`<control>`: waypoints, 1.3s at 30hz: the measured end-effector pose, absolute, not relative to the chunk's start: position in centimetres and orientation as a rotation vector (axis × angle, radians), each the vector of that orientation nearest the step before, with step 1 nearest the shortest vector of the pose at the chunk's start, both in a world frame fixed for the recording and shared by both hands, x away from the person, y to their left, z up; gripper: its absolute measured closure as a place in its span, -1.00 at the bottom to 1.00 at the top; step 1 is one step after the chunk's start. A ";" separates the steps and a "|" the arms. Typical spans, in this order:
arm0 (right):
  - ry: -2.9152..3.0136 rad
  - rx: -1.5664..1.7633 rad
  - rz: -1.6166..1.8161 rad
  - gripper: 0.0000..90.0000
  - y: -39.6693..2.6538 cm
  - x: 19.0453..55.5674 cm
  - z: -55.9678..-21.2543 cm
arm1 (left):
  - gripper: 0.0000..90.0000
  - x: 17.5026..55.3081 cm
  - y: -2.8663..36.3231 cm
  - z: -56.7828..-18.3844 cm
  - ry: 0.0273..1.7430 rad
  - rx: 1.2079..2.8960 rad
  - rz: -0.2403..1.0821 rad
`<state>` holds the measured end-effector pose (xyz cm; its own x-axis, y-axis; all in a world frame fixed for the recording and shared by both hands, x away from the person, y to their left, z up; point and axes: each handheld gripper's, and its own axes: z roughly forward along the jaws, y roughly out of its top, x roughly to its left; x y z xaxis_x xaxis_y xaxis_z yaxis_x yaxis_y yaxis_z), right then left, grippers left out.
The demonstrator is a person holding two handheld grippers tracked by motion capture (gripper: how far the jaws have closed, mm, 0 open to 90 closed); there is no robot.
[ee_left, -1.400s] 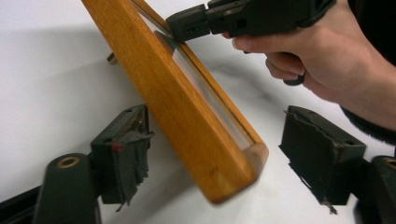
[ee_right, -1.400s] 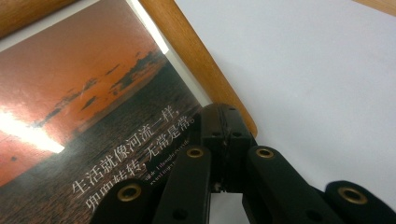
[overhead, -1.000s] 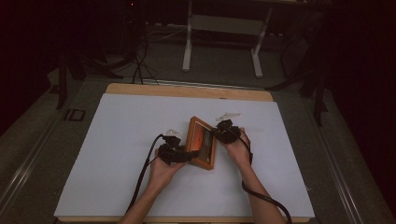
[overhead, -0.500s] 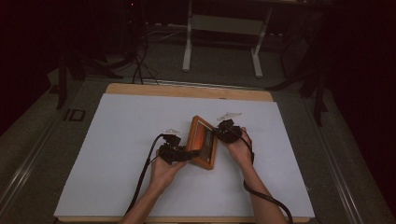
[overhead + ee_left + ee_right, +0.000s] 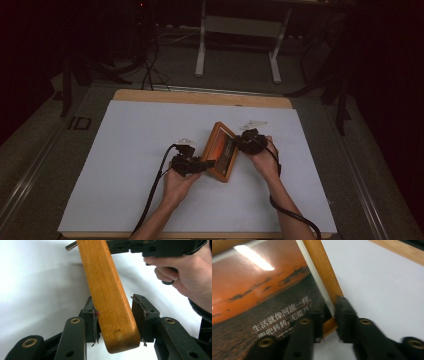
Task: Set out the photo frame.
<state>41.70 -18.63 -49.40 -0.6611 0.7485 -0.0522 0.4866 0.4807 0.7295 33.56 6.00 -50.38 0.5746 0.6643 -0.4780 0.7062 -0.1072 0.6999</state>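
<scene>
Upright, wooden picture frame [image 5: 222, 151] between left tool [image 5: 113, 317], right tool [image 5: 329, 315]

Black left gripper [image 5: 113, 315], brass-ringed screws, black cable [image 5: 152, 192] trailing.

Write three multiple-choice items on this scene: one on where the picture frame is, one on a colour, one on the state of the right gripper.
1. Where is the picture frame?
A. On the floor beyond the table
B. Between the two grippers, over the white sheet
C. At the table's far left corner

2. What colour is the frame's wood?
A. Orange-brown
B. Black
C. White

3. How does the right gripper stand?
A. Wide open, apart from the frame
B. Shut on a cable
C. Shut on the frame's edge

Answers: 1 B, the high view shows it held between the left gripper and the right one. 2 A, the left gripper view shows orange-brown wood. 3 C, the right gripper view shows its jaws on either side of the wooden edge.
</scene>
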 end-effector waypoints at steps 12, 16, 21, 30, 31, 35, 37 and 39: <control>2.381 0.923 1.079 0.22 -20.3 39.8 -46.2 | 0.45 32.9 4.8 -49.4 1.065 1.840 0.009; 2.383 0.911 1.094 0.15 -21.2 39.3 -45.2 | 0.47 32.9 4.4 -49.2 1.049 1.839 0.016; 2.378 0.883 1.073 0.11 -22.2 38.5 -44.4 | 0.49 32.7 3.6 -48.9 1.017 1.842 0.038; 2.349 0.858 1.043 0.06 -24.5 37.2 -43.6 | 0.54 32.3 2.3 -48.4 0.940 1.871 0.095; 2.348 0.857 1.049 0.05 -24.7 37.0 -43.4 | 0.54 32.3 2.3 -48.4 0.940 1.871 0.095; 2.346 0.843 1.088 0.02 -25.6 36.5 -43.0 | 0.54 32.4 2.2 -48.4 0.943 1.871 0.092; 2.339 0.841 1.099 0.01 -25.9 36.3 -42.8 | 0.54 32.3 2.0 -48.2 0.937 1.880 0.100; 2.334 0.847 1.099 0.00 -26.1 36.2 -42.8 | 0.54 32.2 1.7 -48.1 0.921 1.895 0.121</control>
